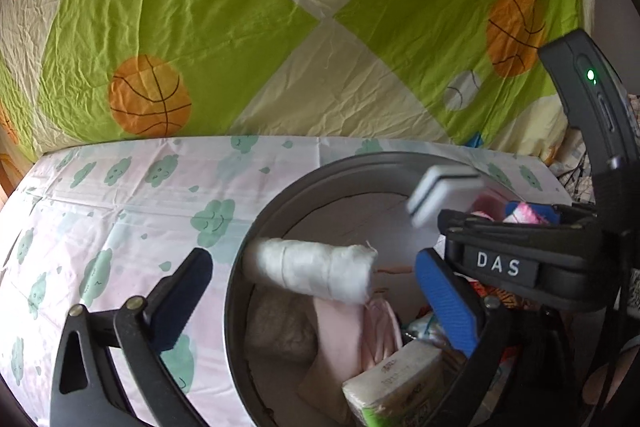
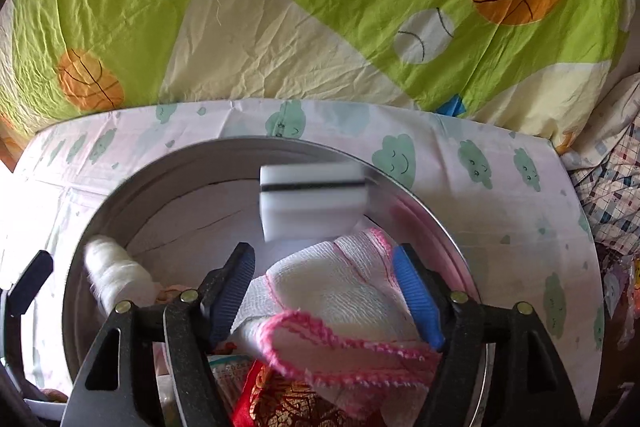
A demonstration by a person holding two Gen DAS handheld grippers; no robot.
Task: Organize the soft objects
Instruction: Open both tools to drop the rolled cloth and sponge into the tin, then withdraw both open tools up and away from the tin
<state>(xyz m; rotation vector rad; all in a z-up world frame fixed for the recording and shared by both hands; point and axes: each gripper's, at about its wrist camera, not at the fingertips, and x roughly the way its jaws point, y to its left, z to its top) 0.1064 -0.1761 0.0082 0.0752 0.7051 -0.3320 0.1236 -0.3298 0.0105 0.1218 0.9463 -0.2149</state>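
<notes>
Leftmost, the left gripper [image 1: 316, 295] stands wide open above the near-left rim of the round grey bin [image 1: 240, 259], one finger over the cloud-print sheet [image 1: 120, 195], the other over the bin's inside; nothing lies between its blue pads. Between them in that view, blurred, a white rolled cloth [image 1: 320, 271] sits over the bin's mouth with its long axis running left to right, its frayed end pointing right. Whether it touches the rim cannot be told. Below it inside the bin lie pink fabric [image 1: 344, 339] and a tissue pack [image 1: 392, 391] with printing too small to read.

Right of the roll, a white sponge block with a dark middle stripe [image 2: 312, 199] is blurred above the bin's far side, long axis left to right. Nearer, the right gripper [image 2: 324, 291] is partly closed on a white gauze cloth with pink stitched edging [image 2: 340, 303], which bulges between the pads and droops toward the camera. Seen from the left wrist, that gripper's body reads "DAS" [image 1: 498, 264]. Behind everything hangs a green and cream bedsheet with basketballs [image 1: 280, 7].
</notes>
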